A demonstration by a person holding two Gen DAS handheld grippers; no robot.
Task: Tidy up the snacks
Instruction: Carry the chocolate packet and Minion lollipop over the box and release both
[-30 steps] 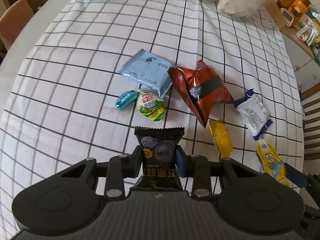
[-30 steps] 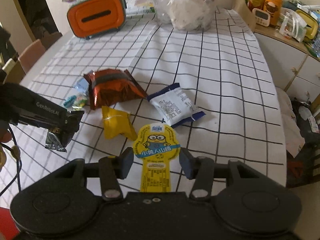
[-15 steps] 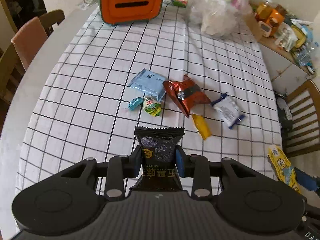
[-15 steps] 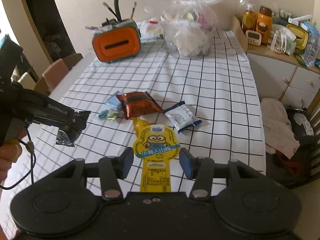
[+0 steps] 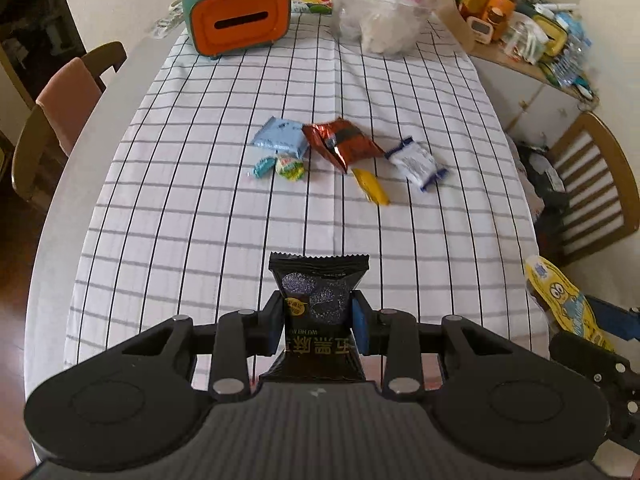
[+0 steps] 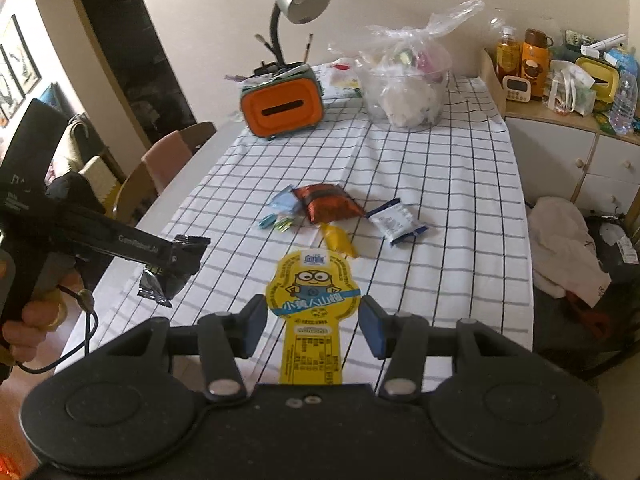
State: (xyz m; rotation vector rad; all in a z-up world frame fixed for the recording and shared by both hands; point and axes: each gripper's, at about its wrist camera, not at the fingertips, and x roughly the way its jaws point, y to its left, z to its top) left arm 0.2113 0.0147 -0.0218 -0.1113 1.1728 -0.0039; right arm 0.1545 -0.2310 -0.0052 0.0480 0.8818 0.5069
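Note:
My left gripper (image 5: 316, 322) is shut on a black snack packet (image 5: 318, 292) and holds it high above the near end of the table; it also shows in the right wrist view (image 6: 176, 264). My right gripper (image 6: 312, 320) holds a yellow Minions snack (image 6: 312, 296) between its pads, also seen in the left wrist view (image 5: 560, 300). On the checked tablecloth (image 5: 200, 200) lie a light blue packet (image 5: 280, 140), a red-brown bag (image 5: 340, 144), a white-and-blue packet (image 5: 416, 162), a yellow packet (image 5: 370, 186), a teal candy (image 5: 262, 168) and a green-white candy (image 5: 290, 166).
An orange tissue box (image 5: 240, 20) and a clear plastic bag (image 5: 384, 12) stand at the far end, with a desk lamp (image 6: 296, 4) behind. Chairs stand at left (image 5: 68, 100) and right (image 5: 592, 184). A cluttered cabinet (image 6: 560, 92) is at the far right.
Both grippers have pulled back and up from the table with their snacks still held. The snacks on the cloth look smaller and farther; none of them moved.

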